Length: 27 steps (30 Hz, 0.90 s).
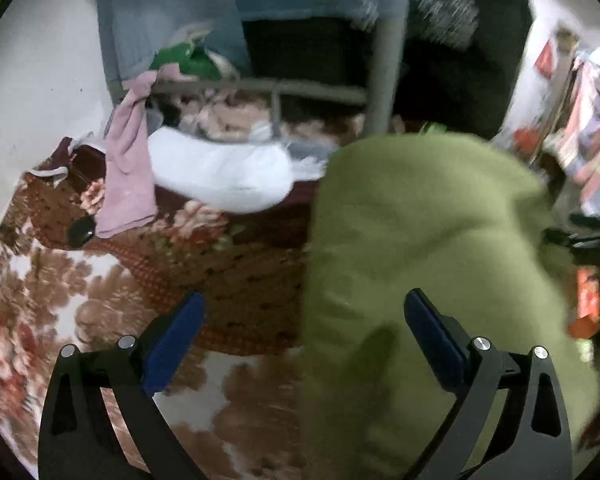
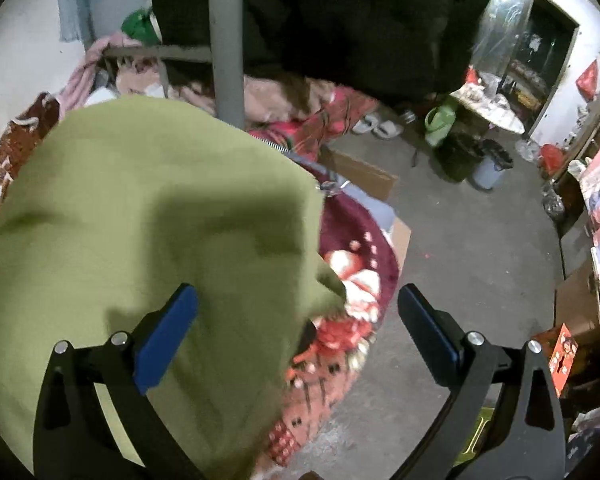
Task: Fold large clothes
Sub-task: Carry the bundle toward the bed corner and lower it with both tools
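Observation:
An olive-green garment (image 1: 428, 256) lies spread on a floral blanket on the bed. In the left wrist view it fills the right half, and my left gripper (image 1: 304, 312) stands open over its left edge, one blue pad above the blanket, the other above the cloth. From the right wrist camera the same green garment (image 2: 148, 232) covers the left half. My right gripper (image 2: 298, 304) is open above its right edge, near a pointed corner of the cloth (image 2: 332, 288). Nothing is held between either pair of fingers.
A white pillow (image 1: 224, 176) and a pink cloth (image 1: 128, 176) lie at the back of the bed, by a grey bed post (image 2: 228, 40). The floral blanket (image 1: 80, 300) covers the bed. Right of the bed is concrete floor (image 2: 480, 248) with cardboard, a bin (image 2: 492, 168) and slippers.

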Each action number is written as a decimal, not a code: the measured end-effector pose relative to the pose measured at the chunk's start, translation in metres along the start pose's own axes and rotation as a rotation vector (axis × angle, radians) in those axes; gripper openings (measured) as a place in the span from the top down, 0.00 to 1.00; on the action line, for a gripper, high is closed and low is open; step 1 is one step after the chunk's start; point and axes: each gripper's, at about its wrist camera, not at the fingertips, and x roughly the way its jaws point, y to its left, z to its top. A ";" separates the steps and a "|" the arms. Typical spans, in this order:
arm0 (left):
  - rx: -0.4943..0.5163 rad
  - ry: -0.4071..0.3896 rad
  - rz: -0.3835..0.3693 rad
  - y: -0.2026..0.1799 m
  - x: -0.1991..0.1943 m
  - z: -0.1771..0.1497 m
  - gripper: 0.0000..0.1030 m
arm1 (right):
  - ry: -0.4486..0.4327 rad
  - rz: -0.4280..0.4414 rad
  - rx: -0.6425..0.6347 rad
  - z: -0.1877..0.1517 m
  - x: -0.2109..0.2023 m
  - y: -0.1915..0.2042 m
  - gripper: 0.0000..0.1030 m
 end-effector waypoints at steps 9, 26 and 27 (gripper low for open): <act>-0.057 0.053 -0.083 -0.049 -0.075 -0.058 0.05 | -0.020 0.036 -0.038 -0.058 -0.092 0.022 0.05; -0.062 -0.021 -0.023 -0.116 -0.257 -0.032 0.05 | -0.085 0.191 0.060 -0.079 -0.327 0.028 0.05; -0.038 -0.009 0.003 -0.121 -0.259 -0.032 0.05 | -0.084 0.212 0.069 -0.078 -0.336 0.026 0.05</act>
